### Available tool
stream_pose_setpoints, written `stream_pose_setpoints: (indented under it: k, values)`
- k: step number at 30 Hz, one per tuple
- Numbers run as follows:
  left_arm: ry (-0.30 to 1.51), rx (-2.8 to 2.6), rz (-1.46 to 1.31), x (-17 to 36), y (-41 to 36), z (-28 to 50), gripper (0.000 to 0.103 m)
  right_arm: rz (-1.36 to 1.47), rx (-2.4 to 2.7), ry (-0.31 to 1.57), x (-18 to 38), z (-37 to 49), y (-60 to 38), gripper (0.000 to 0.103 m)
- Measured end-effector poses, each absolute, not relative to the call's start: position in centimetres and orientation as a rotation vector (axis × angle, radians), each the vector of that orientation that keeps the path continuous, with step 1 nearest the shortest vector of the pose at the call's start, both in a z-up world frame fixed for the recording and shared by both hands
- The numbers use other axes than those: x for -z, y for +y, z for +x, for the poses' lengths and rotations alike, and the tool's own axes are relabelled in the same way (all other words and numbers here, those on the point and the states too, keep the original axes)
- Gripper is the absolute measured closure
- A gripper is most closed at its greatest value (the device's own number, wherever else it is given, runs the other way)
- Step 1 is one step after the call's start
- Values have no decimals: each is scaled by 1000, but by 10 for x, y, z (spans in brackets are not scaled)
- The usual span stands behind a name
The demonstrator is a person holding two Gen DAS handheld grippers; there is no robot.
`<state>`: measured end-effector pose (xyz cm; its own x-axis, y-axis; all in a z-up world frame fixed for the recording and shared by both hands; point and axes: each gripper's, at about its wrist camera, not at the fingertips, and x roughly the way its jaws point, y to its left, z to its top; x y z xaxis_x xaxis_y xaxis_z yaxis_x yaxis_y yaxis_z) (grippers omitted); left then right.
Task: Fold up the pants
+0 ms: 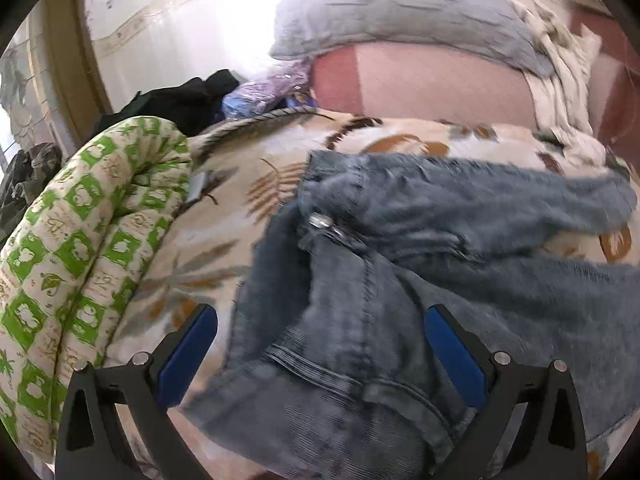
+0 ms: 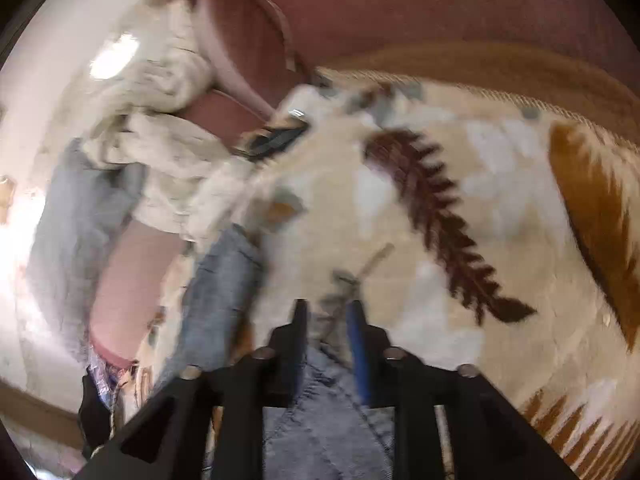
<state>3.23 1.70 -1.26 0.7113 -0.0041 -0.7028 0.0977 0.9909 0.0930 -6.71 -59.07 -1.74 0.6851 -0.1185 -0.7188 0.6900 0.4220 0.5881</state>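
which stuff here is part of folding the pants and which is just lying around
Job:
- jeans
- left gripper, open over them
- right gripper, denim between its fingers

Lying about:
- green patterned quilt
- grey pillow
- black garment
- phone

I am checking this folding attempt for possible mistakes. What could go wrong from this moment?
1. The right gripper has its jaws narrow with blue denim jeans between them; the grip looks shallow, so the cloth may slip out.
2. The left gripper stands open above the jeans near the metal button; closing there may pinch bunched layers and make an uneven fold.
3. The cream leaf-patterned blanket lies directly under the denim and might be grabbed too.
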Motion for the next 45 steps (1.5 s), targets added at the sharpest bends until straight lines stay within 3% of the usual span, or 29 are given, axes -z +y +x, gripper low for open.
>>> stream_pose_setpoints:
  k: [1,3,10,15,23,29,30,32,33,34,37,45]
  values:
    - [774,45,121,10,23,36,0,970,559,648,10,-63,-584,49]
    - [771,13,114,7,37,44,0,887,545,661,-7,-47,-572,32]
    - [803,-121,71,4,81,77,0,903,410,577,-15,-7,-521,32]
    - [818,-99,54,-10,79,132,0,826,355,640,-2,28,-491,32]
    - [1078,-99,92,4,31,261,0,797,383,655,11,32,-501,32]
    - [1207,-124,-35,26,29,290,3,731,376,637,2,33,-503,32]
    - [1220,-113,-40,29,28,291,11,729,371,633,1,33,-505,32]
    - [1276,-84,-64,39,26,292,41,743,340,608,-5,33,-522,32]
    - [1299,-49,-92,43,26,293,71,745,334,597,-7,33,-529,32]
    - [1322,-1,-130,47,24,293,92,748,334,587,-9,33,-537,32]
    - [1314,44,-133,48,16,291,97,770,326,588,-10,48,-567,32]
    - [1251,125,-155,31,4,290,100,698,292,826,17,139,-596,30]
